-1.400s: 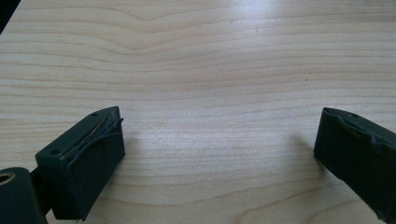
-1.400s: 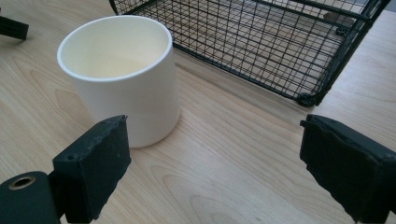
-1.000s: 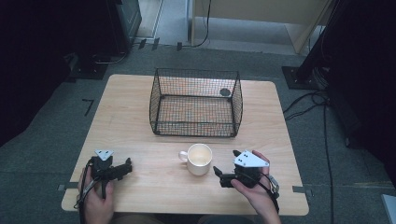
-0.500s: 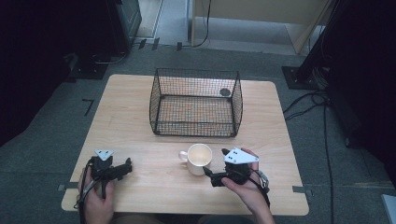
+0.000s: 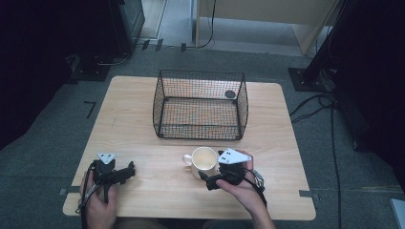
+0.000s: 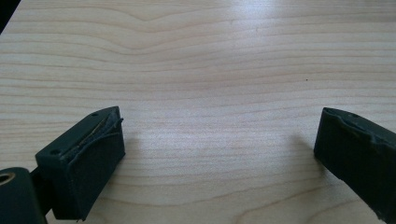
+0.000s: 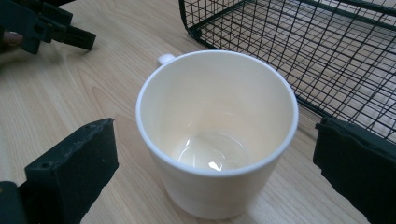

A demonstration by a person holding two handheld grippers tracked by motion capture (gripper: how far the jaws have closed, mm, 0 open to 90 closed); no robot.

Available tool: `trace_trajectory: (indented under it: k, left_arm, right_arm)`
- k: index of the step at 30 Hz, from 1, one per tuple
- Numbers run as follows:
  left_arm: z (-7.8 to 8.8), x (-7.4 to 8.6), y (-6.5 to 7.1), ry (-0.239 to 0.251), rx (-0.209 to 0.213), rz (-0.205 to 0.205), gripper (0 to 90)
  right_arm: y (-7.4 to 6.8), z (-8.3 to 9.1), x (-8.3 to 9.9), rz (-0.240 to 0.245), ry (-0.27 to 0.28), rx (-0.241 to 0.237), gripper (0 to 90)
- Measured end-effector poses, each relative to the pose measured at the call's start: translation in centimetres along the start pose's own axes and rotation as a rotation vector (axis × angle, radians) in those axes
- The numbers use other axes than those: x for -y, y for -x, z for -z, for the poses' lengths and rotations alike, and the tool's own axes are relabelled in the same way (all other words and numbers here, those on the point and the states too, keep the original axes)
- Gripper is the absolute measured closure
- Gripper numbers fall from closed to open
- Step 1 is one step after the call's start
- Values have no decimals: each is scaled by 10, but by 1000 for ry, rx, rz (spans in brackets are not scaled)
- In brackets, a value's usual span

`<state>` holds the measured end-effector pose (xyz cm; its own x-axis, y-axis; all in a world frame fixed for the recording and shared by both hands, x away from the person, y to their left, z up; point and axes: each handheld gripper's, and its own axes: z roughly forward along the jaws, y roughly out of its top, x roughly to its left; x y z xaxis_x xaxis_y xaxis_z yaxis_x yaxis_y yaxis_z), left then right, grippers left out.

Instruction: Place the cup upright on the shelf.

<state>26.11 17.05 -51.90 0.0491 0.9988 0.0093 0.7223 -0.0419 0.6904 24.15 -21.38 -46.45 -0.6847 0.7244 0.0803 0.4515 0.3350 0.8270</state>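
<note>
Meanwhile, at the table:
Right gripper (image 7: 215, 163): held at the near side of the cream ceramic mug (image 7: 217, 130); jaws spread wide, one on each side of the mug, neither seen touching it.
Mug: stood upright and empty on the pale wooden table (image 5: 143, 114), set between the right jaws, its small handle turned away from them.
Black wire basket (image 7: 299, 42): seen beyond the right jaws, just behind the mug, to the right.
Left gripper (image 6: 219, 154): kept low over bare wood, jaws spread apart, nothing between them; it is also seen far beyond the right jaws, to the upper left.
</note>
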Motion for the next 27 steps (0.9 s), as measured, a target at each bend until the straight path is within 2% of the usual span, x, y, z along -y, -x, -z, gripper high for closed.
trace_trajectory:
  k: [12,19,23,27]
  left_arm:
    - [0,0,0,0,0,-1,19]
    - [0,0,0,0,0,0,18]
    - [0,0,0,0,0,0,18]
    - [0,0,0,0,0,-1,18]
  right_arm:
    - [-1,-24,-2,-2,-31,-1,0]
    - [-1,-33,1,12,-58,17,3]
    - [-2,-35,3,14,-63,39,83]
    - [-2,-35,2,12,-65,36,86]
